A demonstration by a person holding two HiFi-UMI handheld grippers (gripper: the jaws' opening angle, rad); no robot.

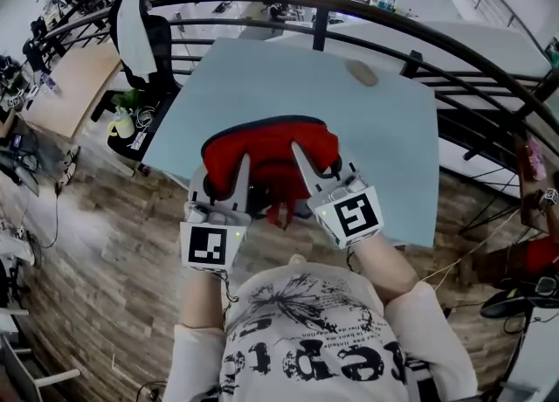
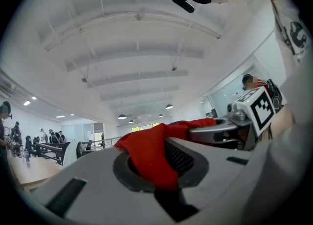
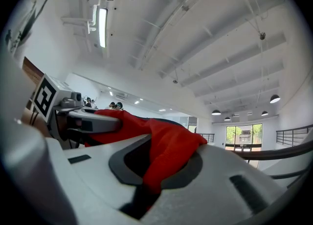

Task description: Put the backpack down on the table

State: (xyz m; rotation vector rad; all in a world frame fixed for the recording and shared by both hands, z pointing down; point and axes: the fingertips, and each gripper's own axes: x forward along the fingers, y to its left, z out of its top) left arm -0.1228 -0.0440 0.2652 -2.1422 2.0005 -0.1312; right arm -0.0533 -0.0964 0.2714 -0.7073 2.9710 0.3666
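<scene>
A red backpack (image 1: 271, 157) with a dark trim hangs in the air over the near edge of the pale blue table (image 1: 288, 86). My left gripper (image 1: 238, 167) is shut on its left side, and red cloth (image 2: 149, 158) is pinched between the jaws in the left gripper view. My right gripper (image 1: 300, 154) is shut on its right side; the same red cloth (image 3: 168, 153) fills the gap in the right gripper view. Both grippers point level, side by side, each visible from the other's camera.
A small tan object (image 1: 362, 72) lies at the table's far right. A black railing (image 1: 349, 7) curves behind the table. An office chair (image 1: 144, 38) stands at the far left, with a wooden desk (image 1: 70, 86) beyond. Wood floor lies under me.
</scene>
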